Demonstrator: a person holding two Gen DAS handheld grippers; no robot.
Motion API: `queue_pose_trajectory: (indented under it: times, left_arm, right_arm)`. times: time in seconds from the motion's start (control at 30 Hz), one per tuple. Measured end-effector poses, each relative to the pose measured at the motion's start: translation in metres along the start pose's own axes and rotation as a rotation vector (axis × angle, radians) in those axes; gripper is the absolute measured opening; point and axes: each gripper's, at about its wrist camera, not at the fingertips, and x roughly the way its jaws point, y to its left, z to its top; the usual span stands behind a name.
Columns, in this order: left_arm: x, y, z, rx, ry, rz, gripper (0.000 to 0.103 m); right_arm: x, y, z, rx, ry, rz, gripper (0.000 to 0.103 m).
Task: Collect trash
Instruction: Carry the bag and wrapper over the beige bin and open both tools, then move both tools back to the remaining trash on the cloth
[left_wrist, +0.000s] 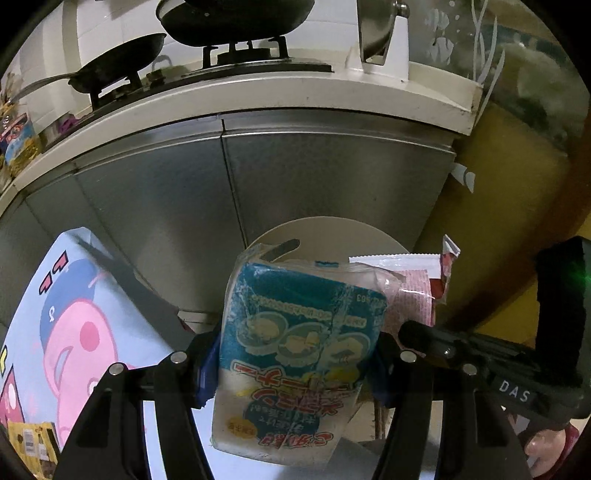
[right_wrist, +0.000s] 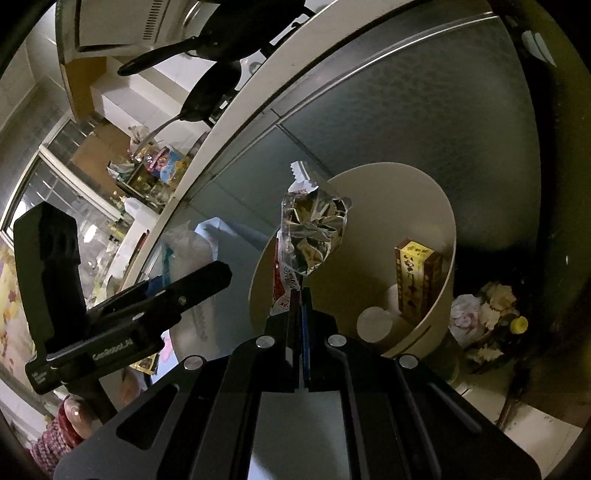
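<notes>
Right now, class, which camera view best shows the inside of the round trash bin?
The right wrist view: the trash bin opens toward it, showing a yellow carton inside. The left wrist view shows only its rim behind the held packets.

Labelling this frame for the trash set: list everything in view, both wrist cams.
snack packet: 1, blue and white, clamped in left gripper
foil wrapper: 1, silver inside, red and white print, pinched in right gripper
bin: 1, cream, round, on floor by the cabinet
yellow box: 1, yellow and red, inside bin
cabinet doors: 2, steel grey, under the counter
pans: 2, black, on the hob
cartoon box: 1, light blue with pink figure, left of packet
left gripper: 1, black, holding packet
right gripper: 1, black, shut on wrapper
</notes>
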Motion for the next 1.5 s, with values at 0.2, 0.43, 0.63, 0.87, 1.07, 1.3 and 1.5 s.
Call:
queue_pose_trajectory:
  times: [0.2,0.43,0.63,0.87,1.07,1.3,1.5]
  left_arm:
    - [0.016,-0.006,0.006,0.014,0.018,0.027,0.07]
    - [0.015,-0.006,0.015,0.002,0.001,0.071,0.089]
    - [-0.001,0.001,0.015,-0.015,-0.016,0.094,0.089]
    - [-0.023,0.008,0.009,-0.029,-0.033,0.119,0.089]
    - [-0.048,0.023,-0.002,-0.054,-0.06,0.148,0.089]
    - [-0.084,0.066,-0.051,-0.138,-0.075,0.205,0.089]
    - [-0.13,0.127,-0.14,-0.283,-0.061,0.288,0.089]
  right_arm:
    - [0.006,-0.008,0.006,-0.003,0.005,-0.024,0.001]
    - [0.011,-0.009,0.009,0.009,0.005,-0.052,0.032]
    - [-0.001,-0.002,0.003,0.004,-0.036,-0.056,0.053]
    - [-0.011,0.008,-0.007,0.014,-0.043,-0.045,0.053]
    - [-0.01,0.023,-0.02,0.005,-0.025,-0.035,0.053]
    - [-0.001,0.06,-0.046,-0.066,0.014,-0.025,0.053]
    - [0.014,0.099,-0.083,-0.157,0.073,-0.028,0.053]
